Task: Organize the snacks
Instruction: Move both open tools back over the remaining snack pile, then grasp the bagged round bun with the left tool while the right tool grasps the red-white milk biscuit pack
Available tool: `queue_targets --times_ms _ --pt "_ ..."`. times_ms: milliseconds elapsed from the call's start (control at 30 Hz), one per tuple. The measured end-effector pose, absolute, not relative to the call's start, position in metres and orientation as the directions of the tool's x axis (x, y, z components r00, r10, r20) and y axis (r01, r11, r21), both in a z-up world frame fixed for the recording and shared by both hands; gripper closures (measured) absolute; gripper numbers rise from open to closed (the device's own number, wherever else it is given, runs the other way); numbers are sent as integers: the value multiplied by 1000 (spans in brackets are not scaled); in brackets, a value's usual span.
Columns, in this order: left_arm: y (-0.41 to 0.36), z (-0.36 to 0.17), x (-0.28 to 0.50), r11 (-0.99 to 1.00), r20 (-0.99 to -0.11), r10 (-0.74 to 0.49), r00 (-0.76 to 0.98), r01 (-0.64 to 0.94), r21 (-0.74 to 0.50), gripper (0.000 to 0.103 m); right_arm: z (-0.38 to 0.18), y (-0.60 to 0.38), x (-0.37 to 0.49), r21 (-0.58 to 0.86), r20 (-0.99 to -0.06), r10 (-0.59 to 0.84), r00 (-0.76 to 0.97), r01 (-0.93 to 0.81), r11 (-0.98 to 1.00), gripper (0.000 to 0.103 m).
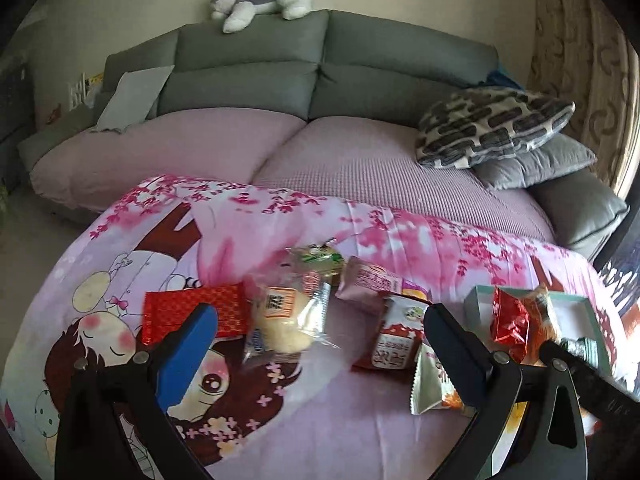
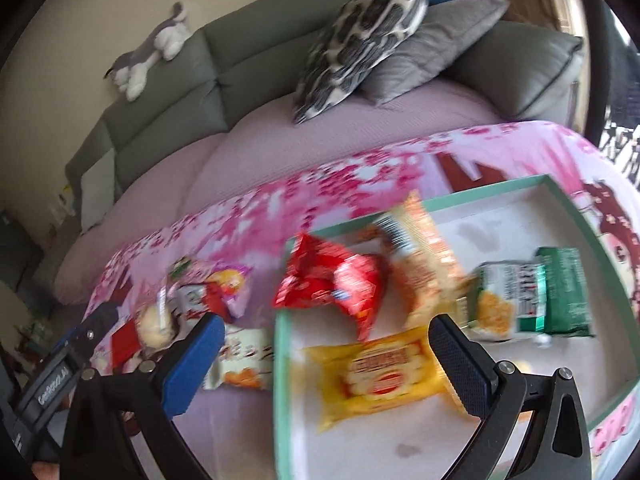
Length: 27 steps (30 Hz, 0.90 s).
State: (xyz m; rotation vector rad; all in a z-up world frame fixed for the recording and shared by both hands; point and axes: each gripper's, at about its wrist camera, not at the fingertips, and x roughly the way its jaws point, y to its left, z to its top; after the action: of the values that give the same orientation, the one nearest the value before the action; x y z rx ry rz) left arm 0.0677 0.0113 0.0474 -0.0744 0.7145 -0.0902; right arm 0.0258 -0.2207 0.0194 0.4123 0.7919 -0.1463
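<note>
My left gripper (image 1: 320, 344) is open low over the cartoon bedsheet (image 1: 120, 248), its fingers either side of a clear-wrapped bun (image 1: 286, 320) and a red-and-white packet (image 1: 396, 340). A red packet (image 1: 192, 312), a pink packet (image 1: 372, 280) and a silver-orange packet (image 1: 432, 384) lie around them. My right gripper (image 2: 328, 360) is open over the mint-rimmed tray (image 2: 280, 380), above a yellow packet (image 2: 380, 372). Also in the tray are a red bag (image 2: 336, 284), an orange packet (image 2: 420, 264) and green packets (image 2: 532, 300). The right wrist view is blurred.
A grey sofa (image 1: 320, 64) with a pink seat cover stands behind the sheet, with patterned and grey cushions (image 1: 496, 124) at its right end and a plush husky (image 1: 264, 0) on top. The left gripper's body (image 2: 80, 344) shows left of the tray.
</note>
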Motion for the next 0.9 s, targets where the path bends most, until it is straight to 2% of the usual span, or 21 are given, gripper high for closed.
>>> queue_targets --times_ms 133,300,600,900 --pt "28 49 66 992 -634 -119 764 59 -115 0 14 -203 34 309 -730 56 681 257 916 0" --pt "49 44 70 996 -660 -72 748 13 -93 0 11 -180 42 262 -726 41 687 221 939 0" --pt "71 37 77 996 -690 -64 721 6 -86 0 10 -146 52 241 -695 55 716 160 957 0" --pt "69 19 100 990 -723 -114 681 21 -137 0 -4 -131 61 178 -733 28 679 152 972 0"
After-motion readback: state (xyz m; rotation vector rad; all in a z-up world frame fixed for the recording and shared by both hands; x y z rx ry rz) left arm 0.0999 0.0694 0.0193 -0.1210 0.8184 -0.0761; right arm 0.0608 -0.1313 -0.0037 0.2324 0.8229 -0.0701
